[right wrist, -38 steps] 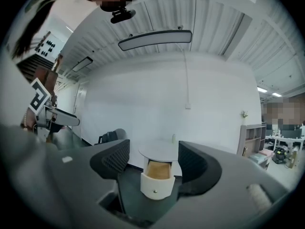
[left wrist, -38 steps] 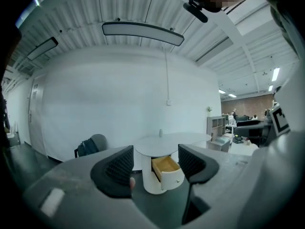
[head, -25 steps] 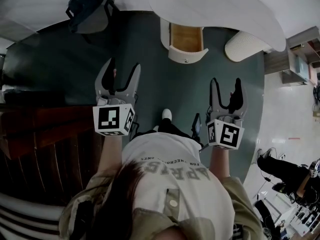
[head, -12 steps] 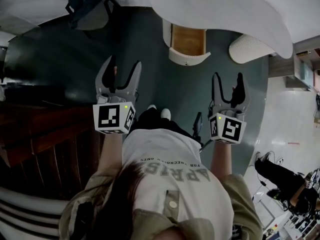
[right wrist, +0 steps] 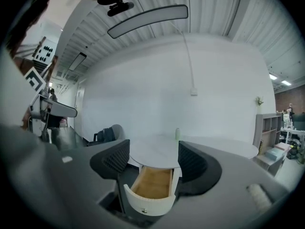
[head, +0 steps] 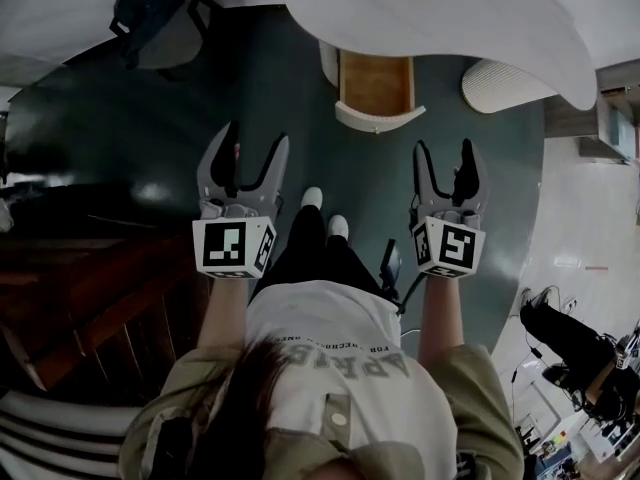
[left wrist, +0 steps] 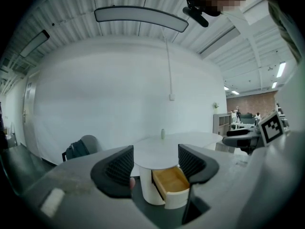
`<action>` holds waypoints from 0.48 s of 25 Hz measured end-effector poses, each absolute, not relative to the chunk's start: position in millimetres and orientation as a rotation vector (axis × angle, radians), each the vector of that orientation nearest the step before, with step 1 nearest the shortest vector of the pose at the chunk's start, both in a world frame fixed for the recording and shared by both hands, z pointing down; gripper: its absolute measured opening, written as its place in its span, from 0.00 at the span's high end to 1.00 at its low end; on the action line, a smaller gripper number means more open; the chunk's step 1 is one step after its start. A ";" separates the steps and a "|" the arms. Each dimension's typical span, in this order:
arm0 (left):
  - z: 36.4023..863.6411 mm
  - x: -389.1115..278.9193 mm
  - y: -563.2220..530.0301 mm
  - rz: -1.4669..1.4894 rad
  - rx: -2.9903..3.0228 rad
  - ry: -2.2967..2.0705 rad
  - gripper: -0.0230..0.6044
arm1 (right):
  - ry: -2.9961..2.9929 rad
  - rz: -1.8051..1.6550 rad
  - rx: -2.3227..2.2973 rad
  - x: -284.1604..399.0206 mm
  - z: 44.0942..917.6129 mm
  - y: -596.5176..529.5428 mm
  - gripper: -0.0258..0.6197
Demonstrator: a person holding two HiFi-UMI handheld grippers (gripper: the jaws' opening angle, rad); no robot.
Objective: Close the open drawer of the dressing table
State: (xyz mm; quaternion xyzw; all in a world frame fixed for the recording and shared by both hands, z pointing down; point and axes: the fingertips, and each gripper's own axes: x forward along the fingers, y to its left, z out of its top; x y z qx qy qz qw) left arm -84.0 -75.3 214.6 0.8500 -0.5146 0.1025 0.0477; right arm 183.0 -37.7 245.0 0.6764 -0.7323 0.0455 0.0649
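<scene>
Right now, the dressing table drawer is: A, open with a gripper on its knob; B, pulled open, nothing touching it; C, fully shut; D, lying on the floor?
B: the drawer stands pulled out, bare wood inside, while the left gripper and right gripper hover short of it, fingers apart.

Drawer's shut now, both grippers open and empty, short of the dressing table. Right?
Not shut. The right gripper view shows the drawer pulled out, its wooden inside visible. The left gripper and right gripper are open, empty and short of the dressing table.

On the shirt — big upside-down letters, apparently "PARIS"; smaller line illegible.
</scene>
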 end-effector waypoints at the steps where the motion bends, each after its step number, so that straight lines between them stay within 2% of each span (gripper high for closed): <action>1: 219.2 -81.7 -79.5 0.322 2.588 -1.559 0.48 | -2.210 0.158 2.044 183.6 252.0 -43.3 0.47; 12: 269.7 -53.7 -97.3 0.396 2.546 -1.471 0.48 | -2.187 0.401 1.936 187.7 361.5 -77.7 0.47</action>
